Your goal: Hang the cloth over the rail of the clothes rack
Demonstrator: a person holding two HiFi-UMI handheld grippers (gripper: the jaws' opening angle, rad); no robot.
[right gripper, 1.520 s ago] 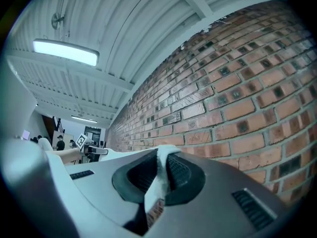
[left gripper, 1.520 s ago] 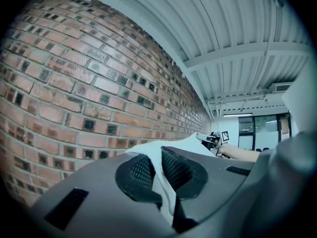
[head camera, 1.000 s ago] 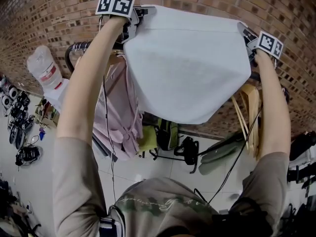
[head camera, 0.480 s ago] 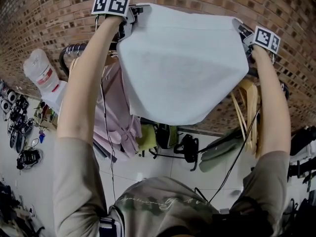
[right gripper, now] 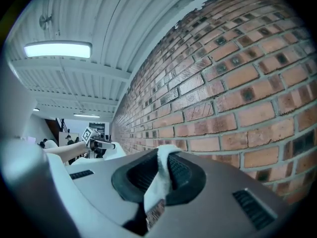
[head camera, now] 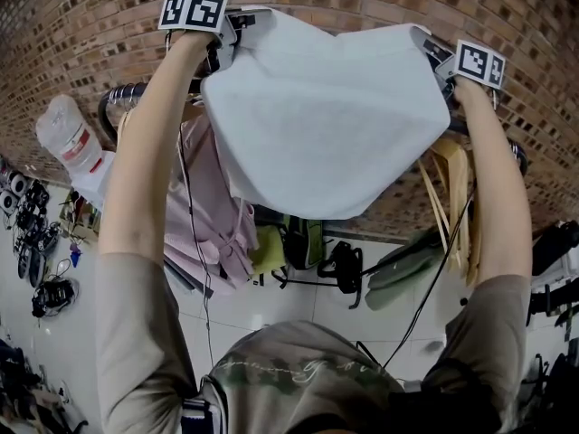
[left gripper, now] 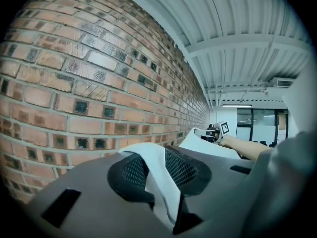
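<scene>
Risk first: uneven let-go. Left hand-held gripper point(left gripper: 154, 176) with jaws opening, corner of the cloth point(head camera: 326, 116) between them but no longer pinched tight. Right hand-held gripper point(right gripper: 158, 175) clamped together on the opposite corner, a thin fold squeezed between the pads.

Likely to swing or drag toward the right with one side freed and the other gripped. Could slide off the rail point(head camera: 122, 98) entirely with too little fabric on the far side. Cannot tell from above how much, if any, hangs behind the rail, hidden by the sheet itself. Could also snag on the wooden hangers point(head camera: 452, 197) at the right, or bunch against the pink garment point(head camera: 213, 206) at the left. Brick wall point(head camera: 81, 34) close behind, so little room to push the top edge further over.

Cloth itself: plain white, thin and limp, no print visible. Held high between both raised arms, top edge stretched from corner to corner with a slight dip near the middle. Body sagging in a broad rounded curve in front of the rack, lower hem loose, well above the floor.
</scene>
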